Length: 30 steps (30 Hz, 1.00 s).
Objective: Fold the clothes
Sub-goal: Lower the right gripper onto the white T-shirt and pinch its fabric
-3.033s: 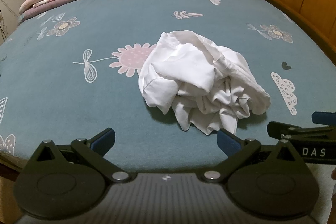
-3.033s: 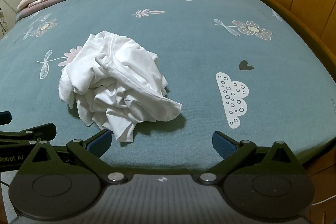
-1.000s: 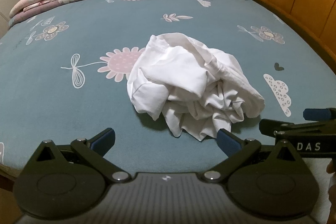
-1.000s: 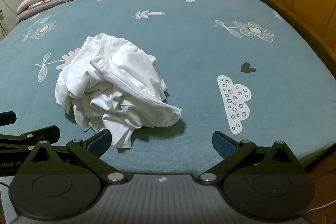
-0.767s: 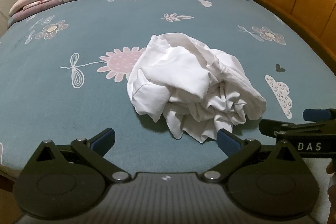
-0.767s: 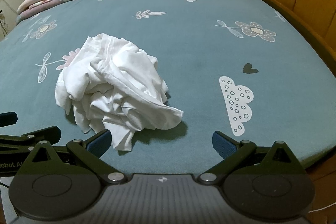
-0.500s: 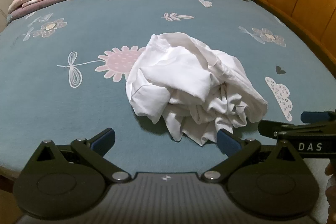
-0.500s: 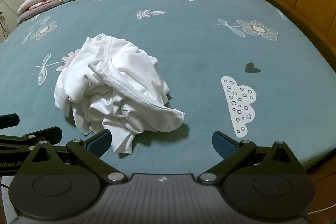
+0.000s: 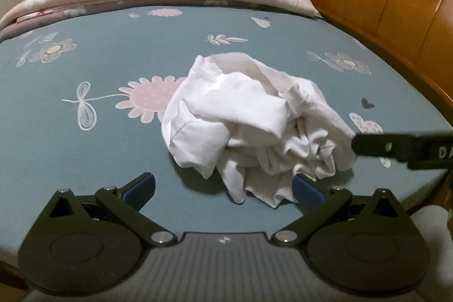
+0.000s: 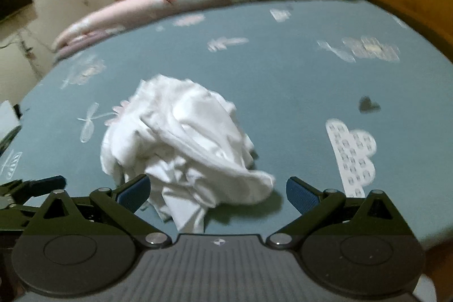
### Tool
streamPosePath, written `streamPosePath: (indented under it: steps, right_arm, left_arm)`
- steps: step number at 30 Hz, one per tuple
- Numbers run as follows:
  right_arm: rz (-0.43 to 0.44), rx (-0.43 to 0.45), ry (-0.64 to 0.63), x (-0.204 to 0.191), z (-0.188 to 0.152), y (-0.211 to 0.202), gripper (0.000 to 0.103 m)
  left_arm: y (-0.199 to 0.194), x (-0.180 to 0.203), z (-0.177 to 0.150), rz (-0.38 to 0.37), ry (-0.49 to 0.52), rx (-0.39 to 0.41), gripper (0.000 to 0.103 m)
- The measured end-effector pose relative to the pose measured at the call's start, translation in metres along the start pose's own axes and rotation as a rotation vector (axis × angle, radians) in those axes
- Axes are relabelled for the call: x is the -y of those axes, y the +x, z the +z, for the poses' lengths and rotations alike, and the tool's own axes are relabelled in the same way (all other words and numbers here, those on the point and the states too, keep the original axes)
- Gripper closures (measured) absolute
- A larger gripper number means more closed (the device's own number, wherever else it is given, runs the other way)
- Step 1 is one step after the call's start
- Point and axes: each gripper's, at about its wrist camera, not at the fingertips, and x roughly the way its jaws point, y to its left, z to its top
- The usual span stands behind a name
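Bed sheet (image 9: 113, 137) carries the white garment (image 9: 249, 126), crumpled, just ahead of both tongs. Left gripper (image 9: 223, 186) and right gripper (image 10: 216, 190) spread wide, empty. Pinch a hem edge, not the wad, then lift and shake flat.

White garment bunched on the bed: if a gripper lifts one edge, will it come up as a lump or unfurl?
The white garment is creased, thin fabric, so it is probably floppy and would likely unfurl and drape. It looks light, and unlikely to slide on the sheet.
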Motion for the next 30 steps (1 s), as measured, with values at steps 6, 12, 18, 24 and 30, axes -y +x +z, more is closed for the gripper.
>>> streamPosePath:
  steps: [6,12,18,24,30]
  right_arm:
    - [0.039,0.044,-0.141,-0.007,0.003,0.002,0.011]
    - [0.062,0.066,-0.254,-0.018,0.006,0.004,0.011]
    - [0.071,0.074,-0.396,-0.03,0.002,0.01,0.009]
    - [0.035,0.026,-0.402,-0.034,0.003,0.015,0.014]
    - [0.016,0.03,-0.419,-0.04,0.006,0.009,0.015]
  left_arm:
    - [0.011,-0.011,-0.003,-0.039,-0.046,-0.035,0.001]
    - [0.017,-0.015,0.006,-0.005,-0.023,-0.061,0.001]
    - [0.015,-0.017,0.009,0.018,0.055,-0.014,0.001]
    - [0.013,-0.021,0.013,0.014,0.067,-0.023,0.003]
    - [0.01,-0.022,0.014,-0.013,0.068,-0.05,0.008]
